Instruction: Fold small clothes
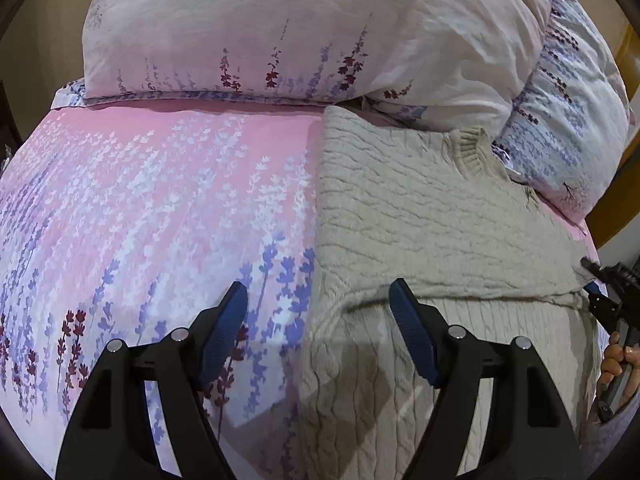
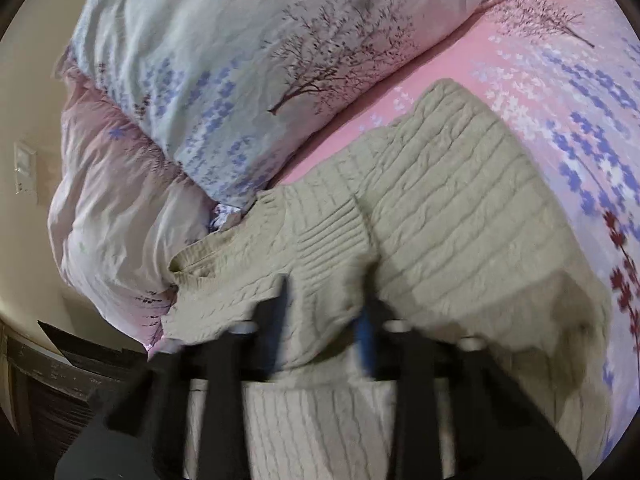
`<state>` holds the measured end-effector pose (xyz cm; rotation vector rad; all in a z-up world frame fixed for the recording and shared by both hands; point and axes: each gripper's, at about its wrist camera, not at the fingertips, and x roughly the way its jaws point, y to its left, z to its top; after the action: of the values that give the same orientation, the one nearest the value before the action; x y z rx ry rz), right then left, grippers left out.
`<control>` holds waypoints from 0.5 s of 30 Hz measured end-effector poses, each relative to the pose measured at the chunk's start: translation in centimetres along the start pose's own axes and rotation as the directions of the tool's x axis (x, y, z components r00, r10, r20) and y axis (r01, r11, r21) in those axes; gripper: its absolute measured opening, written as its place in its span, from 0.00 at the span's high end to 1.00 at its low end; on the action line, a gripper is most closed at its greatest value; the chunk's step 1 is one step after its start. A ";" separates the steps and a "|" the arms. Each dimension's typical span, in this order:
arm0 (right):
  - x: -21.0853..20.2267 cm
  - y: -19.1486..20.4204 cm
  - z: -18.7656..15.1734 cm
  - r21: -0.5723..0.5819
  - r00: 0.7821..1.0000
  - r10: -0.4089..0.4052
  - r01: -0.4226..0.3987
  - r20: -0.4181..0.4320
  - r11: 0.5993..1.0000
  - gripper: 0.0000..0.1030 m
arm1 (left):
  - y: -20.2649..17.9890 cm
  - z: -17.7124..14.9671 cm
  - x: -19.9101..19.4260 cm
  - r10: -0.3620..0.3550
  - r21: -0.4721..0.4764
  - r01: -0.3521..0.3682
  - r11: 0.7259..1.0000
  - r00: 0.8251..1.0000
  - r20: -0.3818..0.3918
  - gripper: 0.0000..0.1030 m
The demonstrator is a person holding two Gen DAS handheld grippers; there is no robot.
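Note:
A beige cable-knit sweater (image 1: 424,216) lies on the pink flowered bedsheet (image 1: 160,184), its upper part folded down over the lower part. My left gripper (image 1: 318,300) is open and empty, hovering over the sweater's left edge. My right gripper (image 1: 600,296) shows at the sweater's right edge. In the right wrist view, which is blurred, the right gripper (image 2: 324,320) has a fold of the sweater (image 2: 460,208) between its fingers, which stand a little apart.
A rumpled quilt (image 1: 304,32) and a flowered pillow (image 1: 572,120) lie along the head of the bed, close behind the sweater. In the right wrist view the pillow (image 2: 248,76) and a dark bedside unit (image 2: 60,368) are at the left.

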<state>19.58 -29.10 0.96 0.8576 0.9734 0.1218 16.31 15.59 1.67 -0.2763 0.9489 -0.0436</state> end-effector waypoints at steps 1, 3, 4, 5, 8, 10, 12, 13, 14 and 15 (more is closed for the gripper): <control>0.5 0.0 0.4 -0.007 1.000 -0.010 0.010 -0.009 1.000 0.92 | 0.0 0.1 0.1 0.001 -0.003 -0.001 1.000 1.000 0.001 0.29; 0.5 0.9 0.5 -0.055 1.000 -0.029 0.029 0.006 0.998 0.93 | 0.0 0.3 0.2 0.008 -0.008 -0.008 1.000 1.000 0.007 0.31; 0.0 1.5 0.6 -0.074 0.999 -0.011 0.014 0.034 0.997 0.93 | 0.0 0.4 0.3 0.016 -0.011 -0.016 1.000 1.000 0.012 0.33; -0.9 2.0 0.6 -0.093 0.997 0.018 -0.011 0.073 0.996 0.93 | 0.1 0.5 0.4 0.025 -0.014 -0.025 1.000 1.000 0.017 0.34; -3.1 3.0 0.3 -0.136 0.985 0.045 -0.022 0.169 0.990 0.93 | 0.8 0.8 0.5 0.039 -0.041 -0.038 0.998 0.999 0.028 0.37; -2.1 2.5 -0.1 -0.136 0.992 -0.020 0.038 0.128 0.990 0.93 | 1.2 0.9 0.4 0.016 -0.059 -0.014 0.998 1.000 0.027 0.41; -1.5 1.6 -0.4 -0.119 0.994 -0.034 0.046 0.099 0.992 0.93 | 1.7 1.0 0.0 -0.091 -0.088 0.094 0.992 0.995 0.033 0.52; -1.3 1.4 -0.5 -0.108 0.995 -0.036 0.046 0.095 0.993 0.93 | 2.1 1.2 -0.2 -0.150 -0.110 0.153 0.982 0.988 0.042 0.51; -1.2 1.3 -0.6 -0.103 0.995 -0.034 0.044 0.094 0.994 0.93 | 2.2 1.4 -0.4 -0.187 -0.129 0.192 0.973 0.981 0.052 0.51; -1.1 1.4 -0.7 -0.103 0.995 -0.032 0.041 0.094 0.994 0.93 | 2.1 1.8 -0.3 -0.217 -0.138 0.221 0.965 0.975 0.048 0.51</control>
<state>18.79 -28.31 2.48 0.7425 0.8884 0.1003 17.45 18.07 2.35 -0.5121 0.8866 -0.1743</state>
